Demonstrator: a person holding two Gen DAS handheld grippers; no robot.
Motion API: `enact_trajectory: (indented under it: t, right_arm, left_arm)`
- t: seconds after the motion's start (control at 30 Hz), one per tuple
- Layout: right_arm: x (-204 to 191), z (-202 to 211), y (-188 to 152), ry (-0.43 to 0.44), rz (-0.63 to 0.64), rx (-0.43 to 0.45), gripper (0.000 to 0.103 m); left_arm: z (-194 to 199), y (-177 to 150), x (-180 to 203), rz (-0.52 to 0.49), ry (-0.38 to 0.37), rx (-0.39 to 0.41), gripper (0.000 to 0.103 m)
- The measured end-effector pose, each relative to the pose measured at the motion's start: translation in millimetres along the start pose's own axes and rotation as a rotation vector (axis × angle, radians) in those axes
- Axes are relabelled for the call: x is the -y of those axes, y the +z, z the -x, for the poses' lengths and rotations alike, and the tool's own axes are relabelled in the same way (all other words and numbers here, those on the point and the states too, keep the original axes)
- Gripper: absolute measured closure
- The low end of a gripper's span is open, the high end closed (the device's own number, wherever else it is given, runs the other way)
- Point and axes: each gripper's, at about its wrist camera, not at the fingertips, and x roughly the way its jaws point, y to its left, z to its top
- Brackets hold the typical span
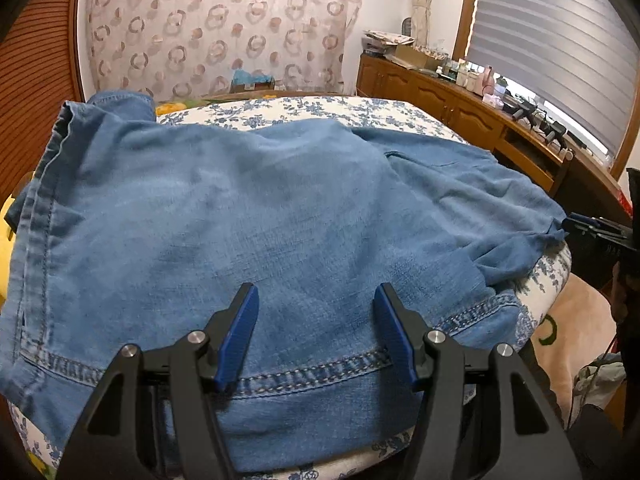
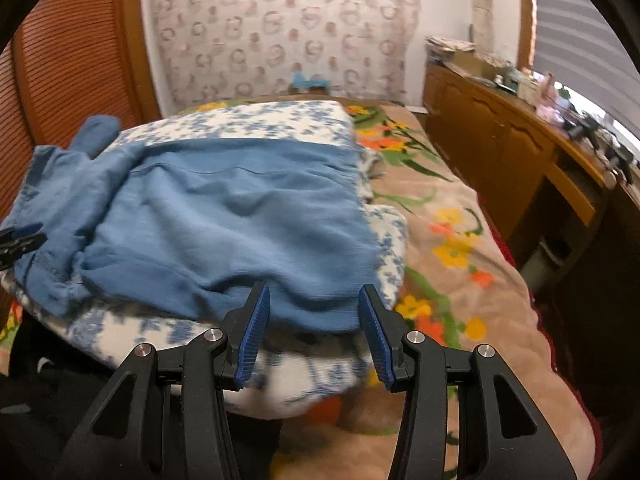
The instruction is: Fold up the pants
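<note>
Left wrist view: left gripper (image 1: pixel 316 300) spread wide, gripping nothing, poised over the stitched hem of the pants (image 1: pixel 248 208) at the near edge of the blue-flowered cushion (image 1: pixel 320 110). Denim draped across most of that cushion, hem band running along the near edge, a side seam down the left edge, a softer, rumpled portion trailing off toward the right edge. Right wrist view: right gripper (image 2: pixel 314 304) likewise parted and empty, just at the near edge of the smoother blue panel of the pants (image 2: pixel 224 216), with the cushion (image 2: pixel 256 124) resting on a floral blanket (image 2: pixel 452 240). Far corner of the garment bunched at the left, not laid flat. Judged from the layering: seemingly some folding already done, since the fabric lies doubled in places, yet not finished — bundle still broad, edges uneven, the bunched corner loose. Likely left: pinching both near corners, bringing them over, squaring up the stack. Wooden sideboard (image 1: pixel 440 96) well apart along the wall.
</note>
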Motion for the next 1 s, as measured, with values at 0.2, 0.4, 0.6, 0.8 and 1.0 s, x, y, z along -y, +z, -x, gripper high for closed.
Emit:
enact_trajectory:
  t: [0.2,0.4,0.6,0.8,1.0]
  right_arm:
    - [15.0,-8.5,-1.3,-0.033,-0.055,-0.014,0.056]
    - [17.3,-19.9,-6.3,0.006,-0.103,-0.038,0.055]
    - [17.1,-16.3,-6.3,0.042,-0.12,-0.015,0.078]
    - [4.3,1.3,4.4,0.092,-0.079,0.036,0.095]
    - [-27.3,25.4,33.6,0.194,-0.016,0.104,0.097]
  left_arm:
    - [-1.1,-2.2,1.4,0.004,0.001,0.006,0.043]
    - [-1.4,-2.4,0.1,0.008,-0.003,0.012,0.043]
    - [-1.7,-2.4,0.3,0.009,-0.003,0.01,0.043]
    - [1.8,0.4,-2.4,0.011,-0.01,-0.003,0.043]
    - [19.4,3.8,-11.9,0.037,0.005,0.024,0.043]
